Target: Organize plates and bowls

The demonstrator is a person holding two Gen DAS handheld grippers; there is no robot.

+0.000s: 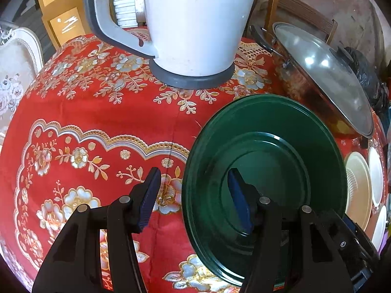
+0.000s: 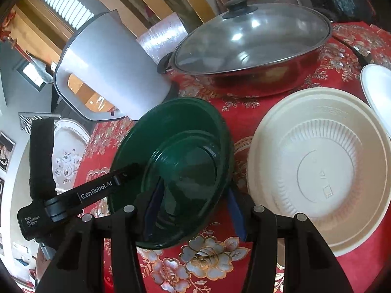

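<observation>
Covering the whole round table, a red floral tablecloth (image 1: 85,122) is the largest thing in both wrist views. At twelve o'clock in the left view stands a white electric kettle (image 1: 195,24) on its grey base. At two o'clock sits a lidded steel wok (image 1: 325,78), its glass lid fully on, kept at the far edge, probably to leave working room.

Next in size is the dark green glass plate (image 2: 185,127), the piece in hand. It sits at the centre of the right view, raised and tilted above the cloth, with both tools at its rim from opposite sides, likely to steady a slippery dish. The right gripper (image 2: 195,210) straddles the near rim at six o'clock, one blue pad seen through the glass, the other outside. The left gripper (image 1: 195,195) brackets the rim at seven o'clock, one pad inside the dish, one over the cloth. Both sets of fingers stand about half apart; whether the pads actually press on the glass, I cannot tell.

At three o'clock in the right view, a cream disposable plate (image 2: 317,166) lies flat just beside the green one, possibly the stacking spot. A smaller white plate (image 2: 378,92) peeks in beyond it.
</observation>
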